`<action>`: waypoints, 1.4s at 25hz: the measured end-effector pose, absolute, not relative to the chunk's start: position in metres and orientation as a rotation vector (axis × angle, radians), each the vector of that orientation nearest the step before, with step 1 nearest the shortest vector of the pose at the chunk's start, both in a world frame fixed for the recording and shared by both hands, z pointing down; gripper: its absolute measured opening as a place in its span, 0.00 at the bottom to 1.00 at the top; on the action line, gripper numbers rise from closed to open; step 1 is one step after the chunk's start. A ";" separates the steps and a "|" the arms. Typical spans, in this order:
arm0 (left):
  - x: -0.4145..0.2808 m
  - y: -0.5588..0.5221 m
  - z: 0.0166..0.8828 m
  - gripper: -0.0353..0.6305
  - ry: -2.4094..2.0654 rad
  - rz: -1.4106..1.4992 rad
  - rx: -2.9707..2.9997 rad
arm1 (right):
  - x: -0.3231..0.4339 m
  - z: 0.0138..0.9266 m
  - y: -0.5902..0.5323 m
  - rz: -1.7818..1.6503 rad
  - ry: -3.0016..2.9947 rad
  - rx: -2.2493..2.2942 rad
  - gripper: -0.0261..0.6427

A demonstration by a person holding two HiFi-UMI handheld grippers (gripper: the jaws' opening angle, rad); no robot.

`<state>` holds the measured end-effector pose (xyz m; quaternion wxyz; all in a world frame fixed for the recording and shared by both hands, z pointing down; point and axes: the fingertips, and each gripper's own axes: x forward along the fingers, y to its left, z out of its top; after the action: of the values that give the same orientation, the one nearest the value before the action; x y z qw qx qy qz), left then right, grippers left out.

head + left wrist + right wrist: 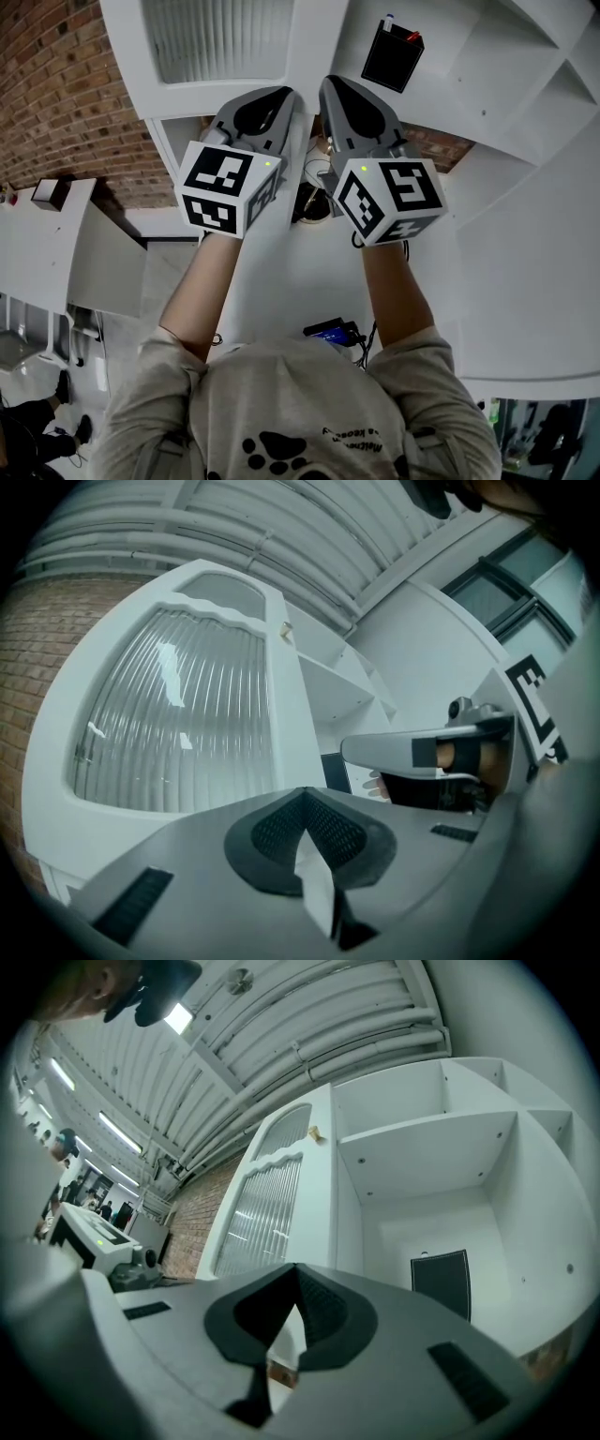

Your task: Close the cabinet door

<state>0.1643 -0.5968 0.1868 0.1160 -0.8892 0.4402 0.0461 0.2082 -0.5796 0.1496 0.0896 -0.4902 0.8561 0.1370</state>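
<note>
Cabinet door: white-framed cabinet door (178, 724) with a ribbed glass panel is standing wide open, swung out to the left of the cabinet opening, with brick showing behind it.
Cabinet: white cabinet (422, 1194) with open shelves is sitting to the right of the door, its compartments exposed; the door's right edge is meeting the cabinet's left side.
Inside: flat black rectangular panel (441, 1283) is standing against the far wall of the lower compartment.
Left gripper: grey left gripper (305, 799) is being held up towards the door's right stile, beside the glass; its jaws are pressing together with nothing caught between them.
Right gripper: grey right gripper (295, 1274) is hovering just beside the left one, on its right, facing the line where door and cabinet meet; its jaws are clenched tight and empty.
Contact: whether either tip is touching the door cannot be told.
Person: two forearms (202, 291) in pushed-up grey sleeves are reaching forward, side by side.
Backdrop: red brick wall (56, 94) is running along the far left.
</note>
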 end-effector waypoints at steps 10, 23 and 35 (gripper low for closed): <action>0.138 -0.539 0.181 0.06 1.266 0.191 -2.584 | 0.182 0.159 -0.534 0.445 2.516 -1.462 0.07; 0.078 -0.471 0.195 0.06 1.360 0.226 -2.536 | 0.152 0.173 -0.465 0.465 2.459 -1.496 0.07; 0.027 -0.420 0.218 0.06 1.357 0.229 -2.548 | 0.116 0.204 -0.405 0.440 2.490 -1.482 0.07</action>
<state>0.0272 -0.4195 0.2182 0.1225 -0.8733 0.4650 0.0784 0.1158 -0.4053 0.2041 0.1049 -0.5029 0.8449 0.1492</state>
